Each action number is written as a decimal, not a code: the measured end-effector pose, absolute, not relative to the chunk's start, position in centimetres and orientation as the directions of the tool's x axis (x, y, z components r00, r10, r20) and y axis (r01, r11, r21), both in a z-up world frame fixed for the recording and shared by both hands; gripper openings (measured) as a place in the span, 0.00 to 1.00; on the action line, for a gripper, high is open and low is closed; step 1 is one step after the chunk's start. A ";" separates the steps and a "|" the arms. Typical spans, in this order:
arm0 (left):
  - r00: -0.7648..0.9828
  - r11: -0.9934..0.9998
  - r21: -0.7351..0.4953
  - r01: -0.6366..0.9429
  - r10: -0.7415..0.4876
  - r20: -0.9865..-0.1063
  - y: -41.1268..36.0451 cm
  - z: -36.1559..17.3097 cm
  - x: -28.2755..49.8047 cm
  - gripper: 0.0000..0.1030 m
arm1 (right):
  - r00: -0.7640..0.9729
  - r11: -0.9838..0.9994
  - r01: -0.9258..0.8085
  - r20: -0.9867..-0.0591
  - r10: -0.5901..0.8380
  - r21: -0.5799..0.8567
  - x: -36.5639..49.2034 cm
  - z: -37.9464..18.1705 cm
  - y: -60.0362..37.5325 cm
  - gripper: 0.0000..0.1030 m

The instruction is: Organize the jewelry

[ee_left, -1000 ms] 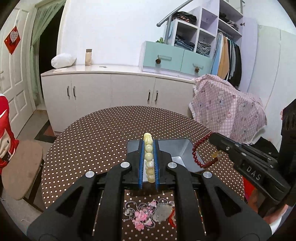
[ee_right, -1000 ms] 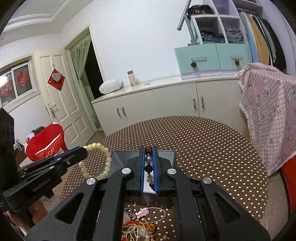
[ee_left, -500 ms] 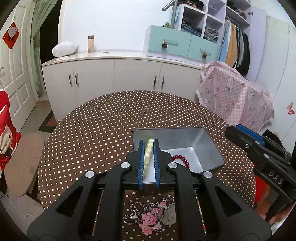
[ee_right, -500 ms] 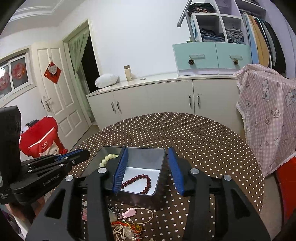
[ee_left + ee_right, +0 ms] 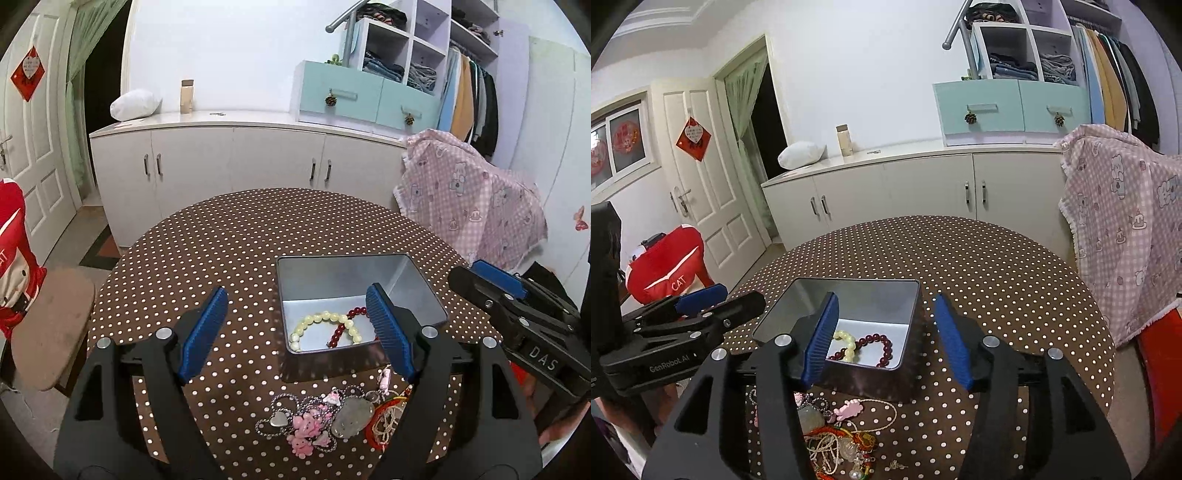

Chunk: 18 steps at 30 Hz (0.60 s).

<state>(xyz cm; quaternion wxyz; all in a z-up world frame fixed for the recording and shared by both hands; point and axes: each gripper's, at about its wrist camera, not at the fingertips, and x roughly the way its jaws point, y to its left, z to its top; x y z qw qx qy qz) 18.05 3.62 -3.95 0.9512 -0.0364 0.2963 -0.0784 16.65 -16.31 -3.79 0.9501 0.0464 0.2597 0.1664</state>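
A silver metal tin (image 5: pixel 334 259) (image 5: pixel 798 304) sits on the round polka-dot table (image 5: pixel 221 240) (image 5: pixel 997 266). Inside lie a cream bead bracelet (image 5: pixel 317 318) (image 5: pixel 847 343) and a dark red bead bracelet (image 5: pixel 338 332) (image 5: pixel 882 349). My left gripper (image 5: pixel 295 328) is open and empty, held just before the tin. My right gripper (image 5: pixel 886 339) is open and empty above the tin's near edge. A heap of jewelry (image 5: pixel 332 417) (image 5: pixel 834 439) with pink charms, chains and red cord lies on the table in front of the tin.
A white cabinet (image 5: pixel 236 162) stands behind the table. A pink checked cloth (image 5: pixel 472 206) hangs over a chair at the right. A brown stool (image 5: pixel 51 332) and a red bag (image 5: pixel 665 273) stand at the left.
Both grippers held bracelets over the tin a second ago. The right one opened first and dropped the red bracelet in. The left one then opened and the cream bracelet fell in.
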 end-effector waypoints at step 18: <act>0.813 0.988 -0.106 0.109 -0.150 -0.563 4.6 -4.2 16.1 0.74 | 0.812 0.948 -0.274 -0.490 0.317 0.159 14.4 -4.2 -16.3 0.59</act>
